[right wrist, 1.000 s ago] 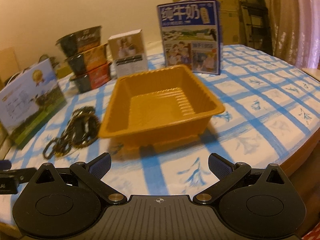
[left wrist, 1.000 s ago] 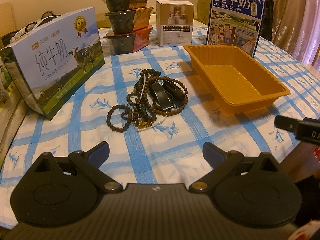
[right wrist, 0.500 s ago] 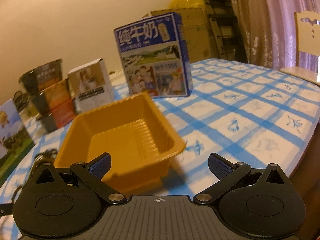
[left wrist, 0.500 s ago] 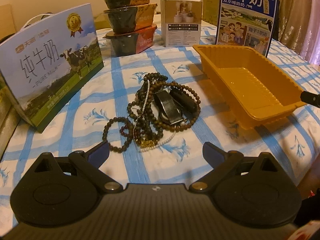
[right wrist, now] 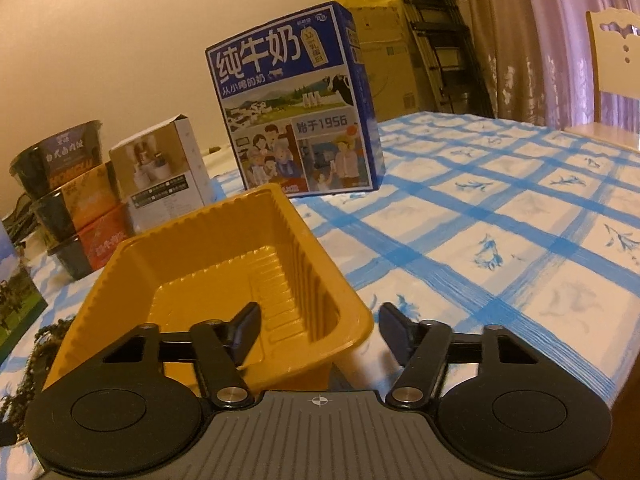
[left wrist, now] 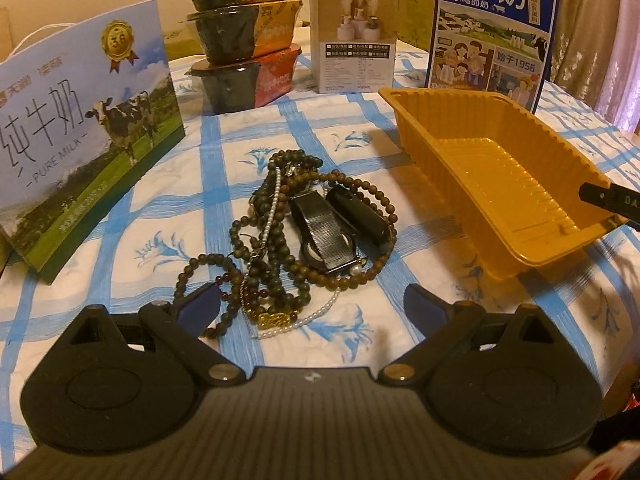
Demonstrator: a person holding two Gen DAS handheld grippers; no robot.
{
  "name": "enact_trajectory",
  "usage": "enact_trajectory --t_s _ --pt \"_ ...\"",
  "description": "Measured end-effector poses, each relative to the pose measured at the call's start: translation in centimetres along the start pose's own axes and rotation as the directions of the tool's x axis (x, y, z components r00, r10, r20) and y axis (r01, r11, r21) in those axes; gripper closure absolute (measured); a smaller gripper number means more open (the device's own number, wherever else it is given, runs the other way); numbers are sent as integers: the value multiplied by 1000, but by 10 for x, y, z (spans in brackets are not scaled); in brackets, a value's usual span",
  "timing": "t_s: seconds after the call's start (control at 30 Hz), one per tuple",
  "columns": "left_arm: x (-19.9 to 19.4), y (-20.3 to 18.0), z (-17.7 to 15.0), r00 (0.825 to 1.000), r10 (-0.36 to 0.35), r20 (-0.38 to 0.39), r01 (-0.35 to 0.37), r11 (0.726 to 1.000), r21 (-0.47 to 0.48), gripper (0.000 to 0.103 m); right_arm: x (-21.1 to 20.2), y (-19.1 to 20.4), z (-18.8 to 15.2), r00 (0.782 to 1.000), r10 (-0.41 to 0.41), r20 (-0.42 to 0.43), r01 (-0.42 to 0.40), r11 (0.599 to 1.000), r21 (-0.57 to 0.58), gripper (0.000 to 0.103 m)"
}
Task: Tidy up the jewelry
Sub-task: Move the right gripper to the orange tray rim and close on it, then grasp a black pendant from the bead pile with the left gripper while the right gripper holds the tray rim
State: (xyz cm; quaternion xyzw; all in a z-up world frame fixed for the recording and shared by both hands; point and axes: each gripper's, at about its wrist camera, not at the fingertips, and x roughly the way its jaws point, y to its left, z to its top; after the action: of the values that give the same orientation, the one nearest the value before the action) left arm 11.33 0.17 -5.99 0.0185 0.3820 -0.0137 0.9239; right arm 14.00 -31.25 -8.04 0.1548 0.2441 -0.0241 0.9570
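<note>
Left hand-held gripper (left wrist: pixel 312 306): spread wide, just short of jewelry pile (left wrist: pixel 308 236).
Right hand-held gripper (right wrist: pixel 318 326): parted, straddling near corner of orange tray (right wrist: pixel 344 296) beside pile.

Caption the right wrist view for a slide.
Open right gripper straddling the near corner of the empty tray.

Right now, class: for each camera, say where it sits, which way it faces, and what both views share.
Left wrist: on the left gripper, facing the jewelry pile; its open fingers show, plus the right gripper's tip at the tray's near corner.
Right wrist: on the right gripper, facing the tray; its open fingers straddle the tray's near corner.
Shared: tray, blue milk box, stacked bowls.
</note>
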Motion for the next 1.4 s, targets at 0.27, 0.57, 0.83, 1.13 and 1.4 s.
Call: enact_trajectory --t_s 0.27,0.57,0.83,1.13,1.4 --pt "11 -1 3 1000 -2 -7 2 1000 0 8 19 0 1 1000 7 -5 -7 1000 -8 68" --pt "17 -6 5 1000 4 -2 -4 1000 20 9 20 -1 4 1000 -3 6 4 1000 -31 84" --pt "22 -6 11 1000 11 12 -12 999 34 18 16 -3 6 1000 -9 15 10 999 -40 86" --pt "34 -8 15 999 7 31 -8 998 58 51 13 -4 6 1000 -13 20 14 998 -54 87" --pt "54 -8 32 999 16 39 -18 999 36 59 14 -2 5 1000 -4 19 5 998 -63 87"
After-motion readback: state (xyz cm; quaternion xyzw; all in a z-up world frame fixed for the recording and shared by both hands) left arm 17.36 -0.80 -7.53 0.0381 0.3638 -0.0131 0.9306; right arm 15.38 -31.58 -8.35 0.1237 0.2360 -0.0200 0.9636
